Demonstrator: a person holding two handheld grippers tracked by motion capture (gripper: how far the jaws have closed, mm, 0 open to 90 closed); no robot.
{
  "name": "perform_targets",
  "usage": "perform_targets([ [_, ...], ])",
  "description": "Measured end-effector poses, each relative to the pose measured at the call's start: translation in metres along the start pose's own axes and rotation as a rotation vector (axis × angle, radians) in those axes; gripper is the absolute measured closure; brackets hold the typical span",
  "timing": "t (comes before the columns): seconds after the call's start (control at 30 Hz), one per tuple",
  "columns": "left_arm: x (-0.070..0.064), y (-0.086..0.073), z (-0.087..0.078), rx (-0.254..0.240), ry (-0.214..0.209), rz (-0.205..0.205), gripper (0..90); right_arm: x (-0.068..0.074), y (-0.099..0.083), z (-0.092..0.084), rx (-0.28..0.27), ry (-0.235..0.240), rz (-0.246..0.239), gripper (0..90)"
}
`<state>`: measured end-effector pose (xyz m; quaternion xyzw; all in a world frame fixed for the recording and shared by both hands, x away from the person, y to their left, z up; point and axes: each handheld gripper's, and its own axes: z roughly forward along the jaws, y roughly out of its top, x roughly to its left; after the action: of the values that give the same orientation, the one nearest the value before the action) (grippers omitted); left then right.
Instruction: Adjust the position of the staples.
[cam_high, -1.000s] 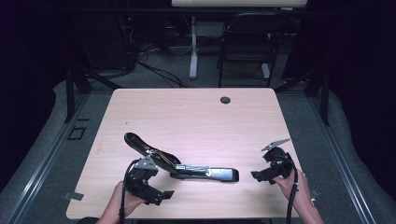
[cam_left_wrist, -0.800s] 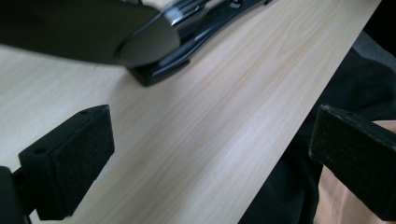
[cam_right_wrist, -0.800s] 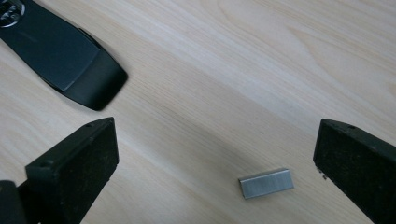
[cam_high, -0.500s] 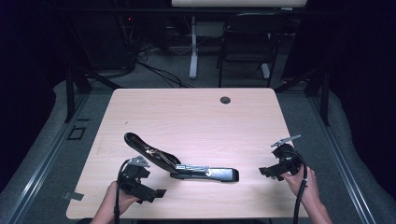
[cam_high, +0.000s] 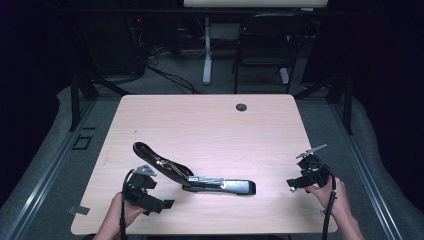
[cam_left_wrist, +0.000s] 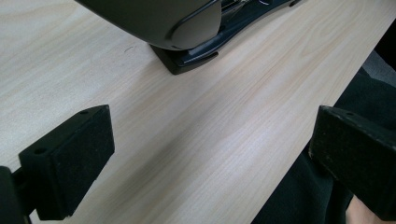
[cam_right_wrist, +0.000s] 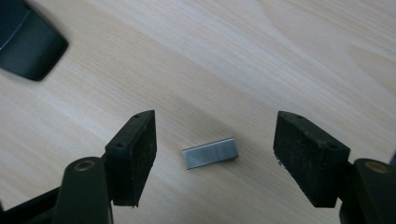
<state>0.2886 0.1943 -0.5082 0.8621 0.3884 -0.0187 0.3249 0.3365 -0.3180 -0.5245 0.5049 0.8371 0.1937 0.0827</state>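
Observation:
A black stapler (cam_high: 220, 186) lies swung open near the table's front, its lid (cam_high: 155, 159) raised to the left. My left gripper (cam_high: 159, 204) stands open just in front of that hinge end. In the left gripper view the stapler's rounded end (cam_left_wrist: 187, 28) is ahead of the wide-apart left gripper (cam_left_wrist: 210, 154), with bare wood between the jaws. My right gripper (cam_high: 292, 184) is low over the table to the right of the stapler. Its jaws have just been closing. A short silver strip of staples (cam_right_wrist: 210, 152) lies flat between the pads (cam_right_wrist: 135, 154), touching neither.
The wooden table (cam_high: 210, 125) has a cable hole (cam_high: 241, 107) at its far edge. The stapler's front tip (cam_right_wrist: 28, 46) shows at the upper left of the right gripper view. The table's front edge (cam_left_wrist: 299, 140) and the person's dark clothing lie beside the left gripper's right jaw.
My right gripper has shifted a little to the right, toward the table's edge, and its jaws stand narrower than before. The left hand and the stapler have hardly moved.

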Motion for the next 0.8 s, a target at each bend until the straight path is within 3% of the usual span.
perform_targets([
  [0.07,-0.001,0.0,-0.001,-0.011,-0.015,0.001,0.1,0.001,0.002,0.0,0.034,0.017,-0.086,32.7],
  [0.13,-0.003,0.0,-0.002,-0.01,-0.012,0.005,0.1,0.002,0.004,0.004,0.064,0.0,-0.125,33.6],
  [0.2,-0.003,0.0,-0.001,-0.004,-0.008,0.009,0.1,0.002,0.006,0.008,0.079,0.025,-0.151,34.9],
  [0.57,0.0,-0.001,0.001,0.032,0.012,0.015,0.1,0.0,0.004,0.014,0.132,0.011,-0.189,39.3],
  [0.63,0.0,-0.001,0.001,0.032,0.014,0.014,0.1,-0.002,0.003,0.015,0.128,0.005,-0.187,39.6],
  [0.67,0.0,-0.001,0.001,0.027,0.015,0.009,0.1,-0.002,0.002,0.016,0.111,0.022,-0.162,39.9],
  [0.8,0.0,-0.001,0.001,0.028,0.022,0.012,0.1,-0.004,0.001,0.017,0.141,0.008,-0.179,43.8],
])
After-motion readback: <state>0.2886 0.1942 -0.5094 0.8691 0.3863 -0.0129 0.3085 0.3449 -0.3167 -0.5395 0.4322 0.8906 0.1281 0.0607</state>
